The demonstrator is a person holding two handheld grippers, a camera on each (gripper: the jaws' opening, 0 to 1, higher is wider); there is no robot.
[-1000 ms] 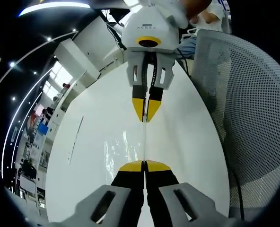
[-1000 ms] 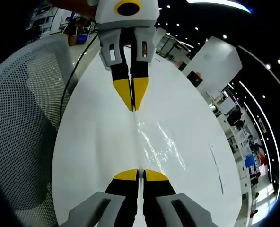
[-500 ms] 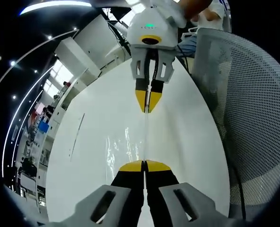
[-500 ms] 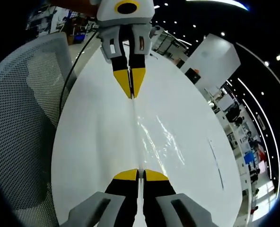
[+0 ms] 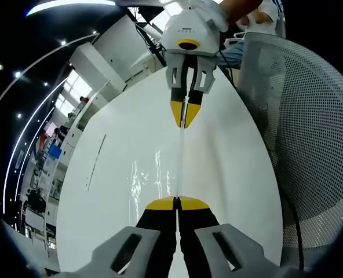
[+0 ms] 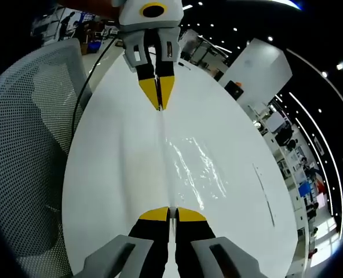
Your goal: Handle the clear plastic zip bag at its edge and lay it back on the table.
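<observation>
The clear plastic zip bag (image 5: 160,174) is stretched above the white table (image 5: 229,168) between my two grippers, its top edge a thin taut line. My left gripper (image 5: 177,200) is shut on one end of that edge, yellow tips pressed together. Across from it in the left gripper view, the right gripper (image 5: 185,119) pinches the other end. In the right gripper view, my right gripper (image 6: 168,211) is shut on the bag (image 6: 194,168), and the left gripper (image 6: 159,101) holds the far end. The bag's glossy film hangs to one side of the edge.
A grey mesh office chair (image 5: 310,133) stands beside the table, also seen as the chair (image 6: 26,133) in the right gripper view. A person's arm (image 5: 241,11) is behind the far gripper. White cabinets (image 5: 96,63) and ceiling lights lie beyond.
The two grippers have drawn further apart, each looking smaller and more distant in the other's view. The bag edge between them is longer and tauter.
</observation>
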